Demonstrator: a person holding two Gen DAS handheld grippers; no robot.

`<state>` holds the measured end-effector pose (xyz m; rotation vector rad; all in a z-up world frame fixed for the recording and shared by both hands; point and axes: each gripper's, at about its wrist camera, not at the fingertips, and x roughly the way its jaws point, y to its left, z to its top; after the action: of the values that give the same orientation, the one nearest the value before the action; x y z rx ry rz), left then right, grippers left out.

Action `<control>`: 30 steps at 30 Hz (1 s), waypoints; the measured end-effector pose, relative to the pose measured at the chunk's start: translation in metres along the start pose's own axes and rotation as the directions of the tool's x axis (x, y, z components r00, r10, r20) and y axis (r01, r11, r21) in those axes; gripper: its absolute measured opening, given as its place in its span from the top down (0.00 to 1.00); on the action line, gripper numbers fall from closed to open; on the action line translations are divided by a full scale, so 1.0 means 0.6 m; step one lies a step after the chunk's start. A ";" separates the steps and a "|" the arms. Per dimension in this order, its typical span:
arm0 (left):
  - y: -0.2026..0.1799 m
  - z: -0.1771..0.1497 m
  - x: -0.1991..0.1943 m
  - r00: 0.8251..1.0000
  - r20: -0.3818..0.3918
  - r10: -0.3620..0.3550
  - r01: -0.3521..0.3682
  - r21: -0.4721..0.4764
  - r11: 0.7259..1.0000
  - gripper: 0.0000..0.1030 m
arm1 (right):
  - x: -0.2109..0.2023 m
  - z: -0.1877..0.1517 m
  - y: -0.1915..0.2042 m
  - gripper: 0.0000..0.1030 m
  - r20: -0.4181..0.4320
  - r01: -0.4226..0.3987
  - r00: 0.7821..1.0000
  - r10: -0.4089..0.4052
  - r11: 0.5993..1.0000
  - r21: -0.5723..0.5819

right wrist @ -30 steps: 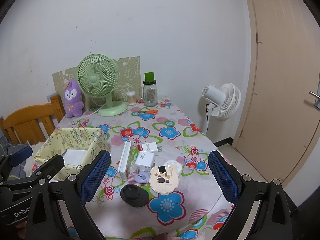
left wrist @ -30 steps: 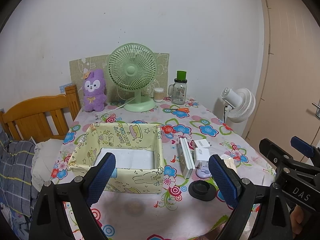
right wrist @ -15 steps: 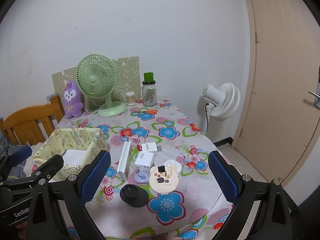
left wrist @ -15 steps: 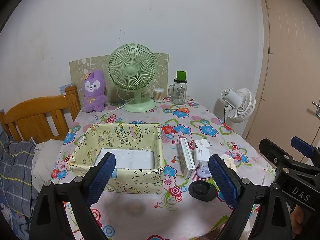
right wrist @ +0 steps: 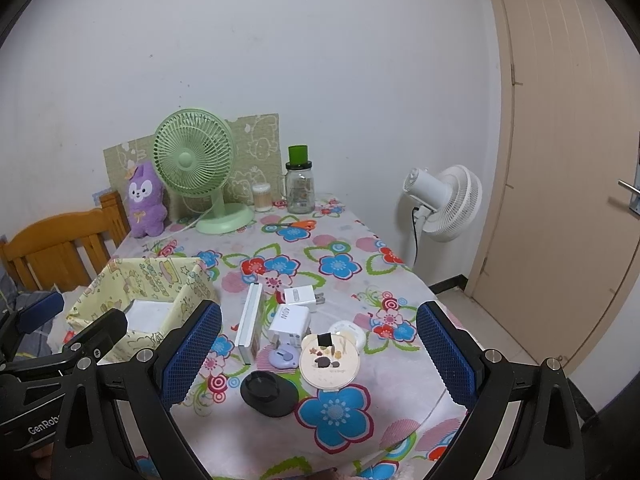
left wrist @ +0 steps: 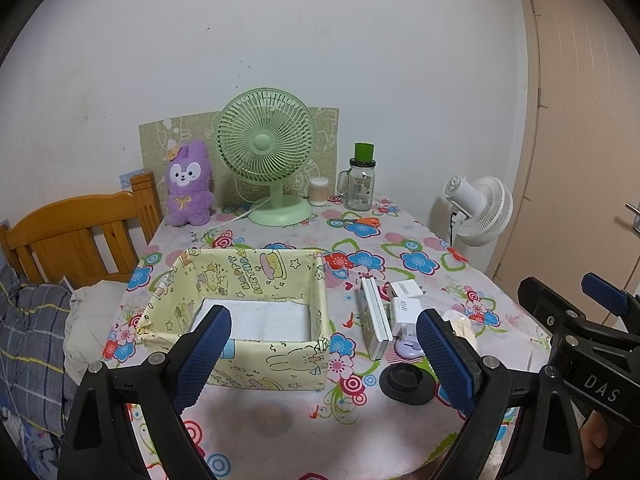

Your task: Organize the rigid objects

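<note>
Practically nothing has shifted in the left wrist view since a second ago: the left gripper (left wrist: 324,354) hangs wide open and empty above the yellow cartoon-print fabric box (left wrist: 256,368), which holds one flat white rectangular item (left wrist: 264,318). Likewise unchanged in the right wrist view, the right gripper (right wrist: 318,354) gapes, empty, over a white charger block (right wrist: 290,322), round cream compact (right wrist: 330,362) and black round lid (right wrist: 266,394).

dim even indoor light | soft shadows | fisheye-bent edges, dark corners
</note>
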<state>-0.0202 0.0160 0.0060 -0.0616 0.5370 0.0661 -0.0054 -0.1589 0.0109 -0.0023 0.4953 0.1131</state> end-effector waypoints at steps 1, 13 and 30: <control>0.000 -0.001 0.000 1.000 0.001 0.000 0.000 0.000 1.000 0.08 | 0.000 0.000 0.000 0.03 0.000 0.000 1.000 0.000 1.000 0.000; -0.006 -0.003 0.019 1.000 -0.014 -0.004 0.004 0.007 1.000 0.08 | 0.018 -0.002 -0.005 0.04 -0.009 0.012 1.000 -0.012 1.000 0.004; -0.060 -0.013 0.094 0.995 -0.096 -0.037 0.041 0.037 0.998 0.08 | 0.086 -0.012 -0.045 0.07 -0.076 0.043 0.996 -0.042 0.999 0.012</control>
<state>0.0273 -0.0179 -0.0282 -0.0374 0.6317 0.0144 0.0393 -0.1805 -0.0208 -0.0042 0.5717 0.0684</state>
